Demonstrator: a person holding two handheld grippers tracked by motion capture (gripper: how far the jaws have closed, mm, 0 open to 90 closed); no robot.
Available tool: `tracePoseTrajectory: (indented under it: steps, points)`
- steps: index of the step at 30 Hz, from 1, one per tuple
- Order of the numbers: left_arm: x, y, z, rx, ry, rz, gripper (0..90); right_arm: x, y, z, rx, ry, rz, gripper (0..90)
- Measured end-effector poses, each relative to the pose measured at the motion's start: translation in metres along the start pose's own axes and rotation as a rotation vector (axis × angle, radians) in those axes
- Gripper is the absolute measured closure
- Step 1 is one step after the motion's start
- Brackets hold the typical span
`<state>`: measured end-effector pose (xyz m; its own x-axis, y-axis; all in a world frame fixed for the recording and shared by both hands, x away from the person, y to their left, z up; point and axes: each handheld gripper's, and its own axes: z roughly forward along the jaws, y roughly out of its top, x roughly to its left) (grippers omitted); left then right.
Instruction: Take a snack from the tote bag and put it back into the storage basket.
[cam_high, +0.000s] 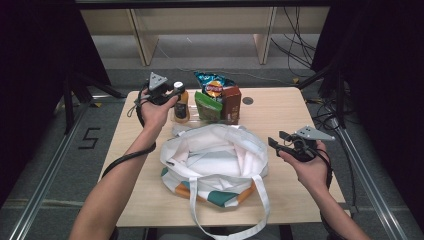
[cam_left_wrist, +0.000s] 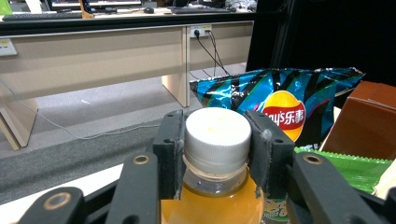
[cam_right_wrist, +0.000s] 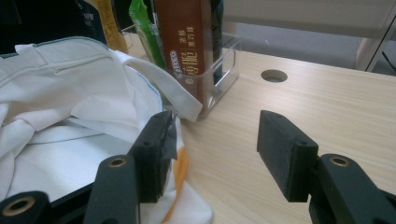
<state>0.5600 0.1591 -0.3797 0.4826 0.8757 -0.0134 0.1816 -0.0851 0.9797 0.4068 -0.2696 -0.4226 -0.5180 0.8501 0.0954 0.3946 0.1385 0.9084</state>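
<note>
- I have the bench (cam_high: 280, 200) in front of me, and the largest thing on it is the white tote bag (cam_high: 215, 160), lying near the middle with its mouth gaping upward. Inside I make out only folded white lining and no goods.
- At the far side of the bench, just beyond the bag's rim, stands a clear plastic bin (cam_right_wrist: 223, 70). It holds the groceries upright in a row: the orange juice bottle (cam_high: 181, 105) at the left end, a green packet (cam_high: 207, 106), then a brown carton (cam_high: 231, 102) at the right, with a blue crisp bag (cam_high: 215, 85) behind them.
- My left gripper (cam_high: 167, 92) is on that bottle. The left gripper view shows its jaws closed snugly on the white cap (cam_left_wrist: 215, 135), one pad on each side, with orange juice showing below the neck.
- My right gripper (cam_high: 285, 140) hangs over the right part of the bench beside the bag, its jaws wide apart and holding nothing.
- As I judge it, the step in hand is lifting the bottle out of the bin for the bag. I would pull straight up until the base clears the bin wall, keeping the bottle upright, since a hold on the cap alone lets the heavy body swing.
- I think the right gripper could help by pinning or spreading the bag's near rim, so the mouth keeps open as the bottle comes across.
</note>
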Motion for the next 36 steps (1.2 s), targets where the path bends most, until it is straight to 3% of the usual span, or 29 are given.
tracePoseTrajectory:
  steps: [19,23,25,30,36]
  points:
    - [0.005,-0.019,0.002,0.043,0.009,-0.015,58.8,0.0,0.0,0.0,0.003,-0.001,0.003,46.4]
    - [0.006,-0.023,0.004,0.05,0.006,0.0,58.8,-0.002,0.0,0.001,-0.002,0.002,-0.018,46.4]
    - [0.006,-0.025,0.004,0.055,0.007,-0.005,58.8,0.0,0.0,0.0,0.003,-0.001,0.006,46.4]
    - [0.007,-0.028,0.004,0.064,0.009,-0.006,58.8,0.0,0.0,0.001,-0.007,0.007,-0.003,46.5]
    - [0.007,-0.03,0.005,0.069,0.013,-0.009,58.8,0.001,0.0,0.0,0.006,0.012,0.021,46.5]
